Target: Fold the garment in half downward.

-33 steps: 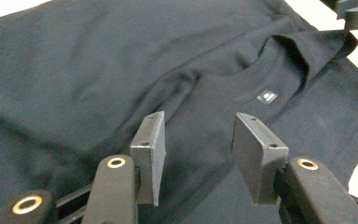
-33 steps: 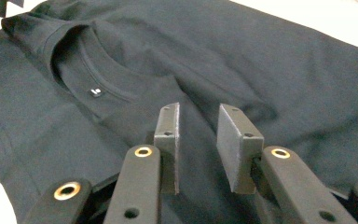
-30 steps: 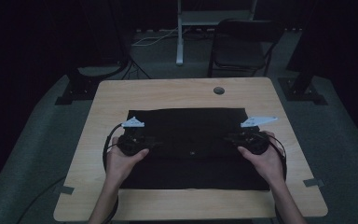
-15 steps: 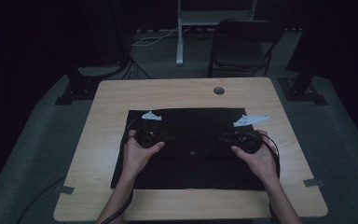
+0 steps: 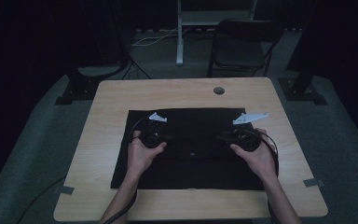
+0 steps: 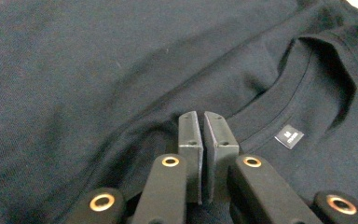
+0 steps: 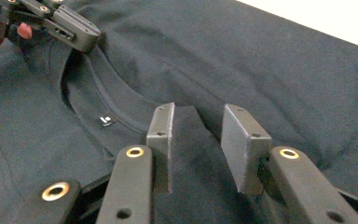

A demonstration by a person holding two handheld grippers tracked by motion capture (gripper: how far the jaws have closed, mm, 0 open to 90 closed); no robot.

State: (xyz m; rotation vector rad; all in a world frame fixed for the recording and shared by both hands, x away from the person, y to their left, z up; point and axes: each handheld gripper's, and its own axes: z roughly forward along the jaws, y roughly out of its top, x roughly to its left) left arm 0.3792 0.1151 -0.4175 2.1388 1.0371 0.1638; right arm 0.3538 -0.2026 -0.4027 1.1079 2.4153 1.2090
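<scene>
My left gripper (image 6: 203, 122) has just closed beside the collar of the black T-shirt (image 5: 191, 140) flat on the table (image 5: 112, 98) — maybe only one layer caught. Right gripper (image 7: 196, 135) has been opening, holding nothing — lifting now could drag the shirt askew.

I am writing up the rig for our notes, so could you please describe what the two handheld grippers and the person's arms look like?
Each gripper is black. The left gripper has flat dark grey pads on black jaw arms with brass-coloured rivets; the right gripper is built the same. In the high view each carries a pale grey three-cornered plate on top and trails a black cable. The forearms are bare, with no sleeves or gloves showing.
</scene>
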